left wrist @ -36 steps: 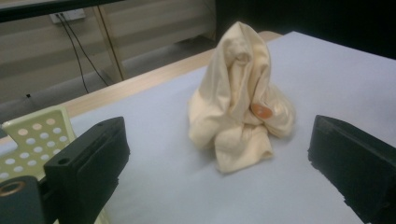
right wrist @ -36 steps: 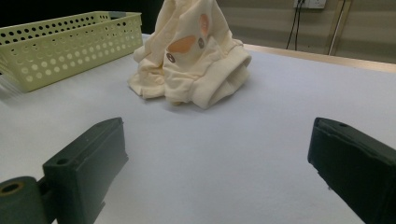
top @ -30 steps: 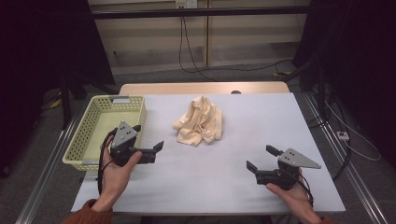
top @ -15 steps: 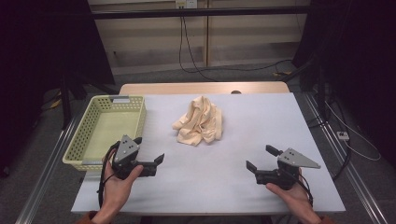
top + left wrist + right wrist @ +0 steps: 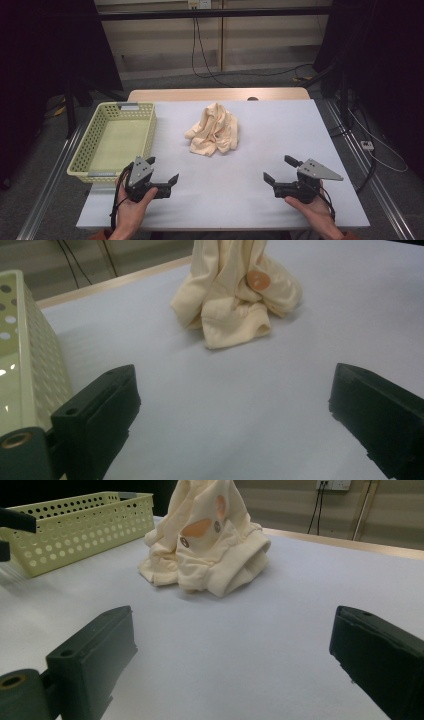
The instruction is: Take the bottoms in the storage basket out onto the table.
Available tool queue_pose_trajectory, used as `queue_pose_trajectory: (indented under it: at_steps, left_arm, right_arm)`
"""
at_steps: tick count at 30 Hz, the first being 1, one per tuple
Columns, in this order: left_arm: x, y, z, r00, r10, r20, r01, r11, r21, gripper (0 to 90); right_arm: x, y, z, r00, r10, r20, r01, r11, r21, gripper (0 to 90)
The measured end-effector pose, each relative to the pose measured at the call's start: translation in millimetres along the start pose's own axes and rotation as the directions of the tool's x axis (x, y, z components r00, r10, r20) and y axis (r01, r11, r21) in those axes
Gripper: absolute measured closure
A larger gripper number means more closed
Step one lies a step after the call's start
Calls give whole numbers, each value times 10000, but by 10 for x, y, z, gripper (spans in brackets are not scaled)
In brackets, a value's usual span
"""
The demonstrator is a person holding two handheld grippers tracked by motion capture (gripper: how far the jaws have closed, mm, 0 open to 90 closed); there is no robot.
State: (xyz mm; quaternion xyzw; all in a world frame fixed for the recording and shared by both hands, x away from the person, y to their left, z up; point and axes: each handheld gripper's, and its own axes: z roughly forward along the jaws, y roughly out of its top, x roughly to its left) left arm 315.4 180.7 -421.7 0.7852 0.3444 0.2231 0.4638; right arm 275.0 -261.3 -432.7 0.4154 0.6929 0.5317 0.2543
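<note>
A crumpled cream cloth (image 5: 215, 129) with orange spots lies in a heap at the middle back of the white table (image 5: 225, 205). My left gripper (image 5: 161, 170) rests near the front left, beside the basket's near corner, open and empty. My right gripper (image 5: 278, 169) sits near the front right, also open and empty. In the left gripper view the cloth (image 5: 235, 300) lies ahead between the wide-apart jaws of that gripper (image 5: 235, 390). The right gripper view shows the cloth (image 5: 207, 545) ahead, well beyond its gripper (image 5: 232, 630).
A pale green perforated basket (image 5: 150, 130) stands empty along the table's left side, close to my left gripper; its wall (image 5: 40, 370) fills the left edge of that view. The basket (image 5: 75, 525) also appears far left. Cables hang behind the table.
My left gripper has drawn back toward the table's front edge, away from the basket's side. The right gripper and the cloth have stayed put.
</note>
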Motion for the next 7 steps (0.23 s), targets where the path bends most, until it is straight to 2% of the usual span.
queue_pose_trajectory:
  at_steps: [2,5,7]
  left_arm:
    - [-5,-2,11,10000,-59,-44,58,10000,-54,61]
    - [-7,10,10,9999,-82,99,83,9999,-95,58]
    - [-2,18,3,9999,29,114,-27,9999,-150,58]
  right_arm:
    - [0,1,-2,10000,-14,-21,14,10000,-18,44]
    - [-4,0,-3,10000,65,-20,-65,10000,-16,44]
    - [-8,1,-4,9999,98,-22,-98,10000,-18,45]
